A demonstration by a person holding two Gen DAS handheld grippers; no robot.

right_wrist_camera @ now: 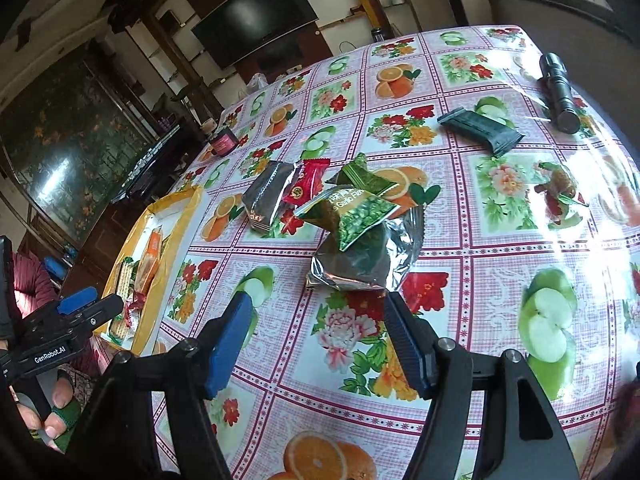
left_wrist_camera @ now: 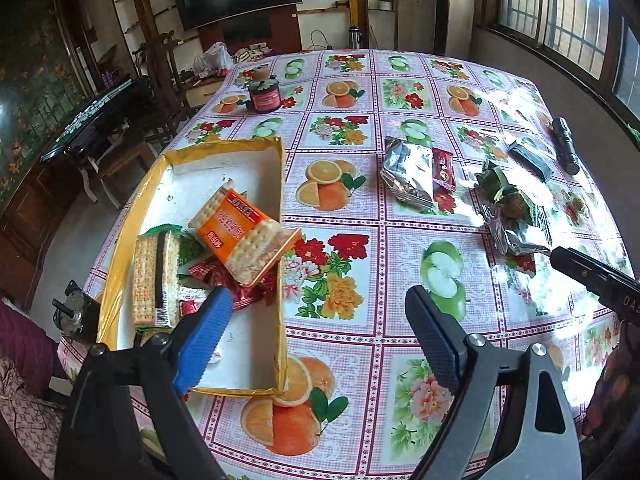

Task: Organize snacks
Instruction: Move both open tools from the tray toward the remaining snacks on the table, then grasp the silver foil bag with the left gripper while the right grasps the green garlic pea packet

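A yellow-rimmed box [left_wrist_camera: 276, 184] lies at the table's left edge with cracker packs in it. An orange cracker pack [left_wrist_camera: 236, 236] leans over its right wall. My left gripper [left_wrist_camera: 320, 320] hangs open above the box's right wall, with nothing between its pads. A silver pouch [right_wrist_camera: 352, 264] with green pea packets [right_wrist_camera: 360, 212] on top lies just beyond my right gripper [right_wrist_camera: 316, 328], which stands open and empty. Another silver pouch [right_wrist_camera: 268, 196] and a red sachet [right_wrist_camera: 304, 184] lie further left. The right gripper's finger [left_wrist_camera: 592, 272] shows at the right in the left wrist view.
A black packet [right_wrist_camera: 480, 128] and a black torch [right_wrist_camera: 560, 92] lie at the far right of the fruit-print tablecloth [right_wrist_camera: 520, 240]. A dark jar [left_wrist_camera: 264, 96] stands at the far left. A gloved hand [right_wrist_camera: 48, 404] holds the left gripper at the box.
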